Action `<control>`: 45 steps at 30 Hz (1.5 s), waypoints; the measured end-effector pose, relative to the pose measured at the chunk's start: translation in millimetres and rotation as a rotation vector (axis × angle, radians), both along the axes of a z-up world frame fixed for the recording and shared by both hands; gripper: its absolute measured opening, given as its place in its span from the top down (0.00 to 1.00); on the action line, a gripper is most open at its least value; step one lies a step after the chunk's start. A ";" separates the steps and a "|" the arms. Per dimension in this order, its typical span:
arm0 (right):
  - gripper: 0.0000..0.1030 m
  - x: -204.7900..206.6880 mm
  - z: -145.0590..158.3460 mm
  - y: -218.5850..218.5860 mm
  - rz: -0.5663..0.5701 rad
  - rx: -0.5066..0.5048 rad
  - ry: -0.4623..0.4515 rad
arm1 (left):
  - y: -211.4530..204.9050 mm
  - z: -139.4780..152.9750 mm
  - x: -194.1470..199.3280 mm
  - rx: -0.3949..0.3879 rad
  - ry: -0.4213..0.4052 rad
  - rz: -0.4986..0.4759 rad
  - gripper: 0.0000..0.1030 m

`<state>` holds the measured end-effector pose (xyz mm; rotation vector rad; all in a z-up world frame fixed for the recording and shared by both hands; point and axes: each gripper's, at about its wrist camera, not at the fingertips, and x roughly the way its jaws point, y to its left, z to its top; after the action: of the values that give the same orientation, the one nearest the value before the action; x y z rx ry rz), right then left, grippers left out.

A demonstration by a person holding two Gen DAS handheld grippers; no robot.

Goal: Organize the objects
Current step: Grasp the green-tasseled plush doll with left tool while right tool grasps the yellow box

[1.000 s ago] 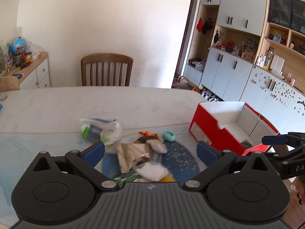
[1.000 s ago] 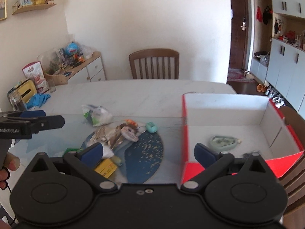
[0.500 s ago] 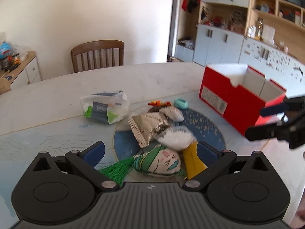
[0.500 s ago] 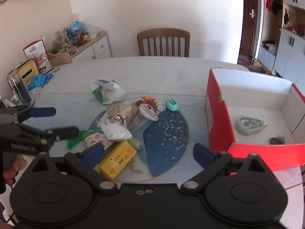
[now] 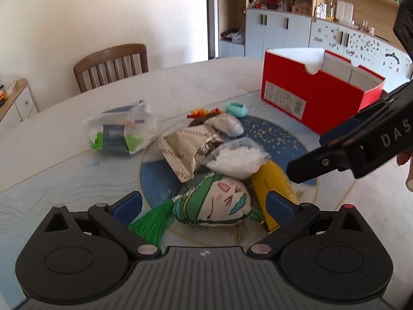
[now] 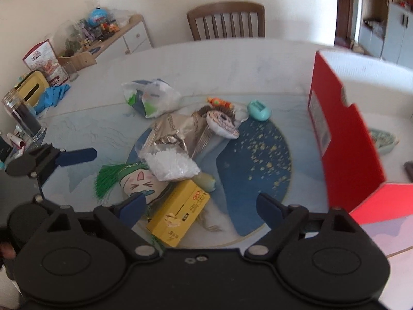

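Right beside the doll (image 6: 140, 180), the yellow box (image 6: 178, 215) sits between the closing, still-empty right tool (image 6: 198, 204), long axis slanting away; left tool (image 5: 204, 204) released over the doll.

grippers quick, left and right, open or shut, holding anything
Left hand-held gripper: open, holding nothing, above the face-printed pouch.
Right hand-held gripper: jaws closing, not gripping yet, the yellow box between them.

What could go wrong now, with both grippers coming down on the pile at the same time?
1. The right gripper, jaws closing, sits over the yellow box. The white bag leans on that box and may slide off.
2. The left gripper straddles the doll, close beside the box. The grippers could collide.
3. The doll's green tassel lies near a left finger and might snag.
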<state>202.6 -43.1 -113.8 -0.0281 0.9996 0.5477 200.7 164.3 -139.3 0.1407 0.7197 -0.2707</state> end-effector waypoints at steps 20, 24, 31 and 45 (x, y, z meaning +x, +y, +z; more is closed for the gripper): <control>0.47 29.1 -34.9 12.0 -0.072 0.061 0.229 | 2.1 -20.5 21.1 -0.079 0.095 -0.002 0.27; 0.60 27.8 -33.2 13.8 -0.063 0.083 0.237 | 2.9 -18.9 20.2 -0.084 0.096 0.002 0.32; 0.69 25.2 -32.0 11.9 -0.082 0.092 0.252 | -3.6 -11.7 14.3 -0.041 0.078 -0.003 0.36; 0.71 6.1 -10.0 -8.7 -0.089 0.103 0.192 | -4.5 12.5 -9.2 -0.074 0.070 0.035 0.37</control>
<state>208.7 -51.8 -123.8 0.1621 1.1523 0.5267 191.5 159.8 -126.7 0.0488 0.7798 -0.2691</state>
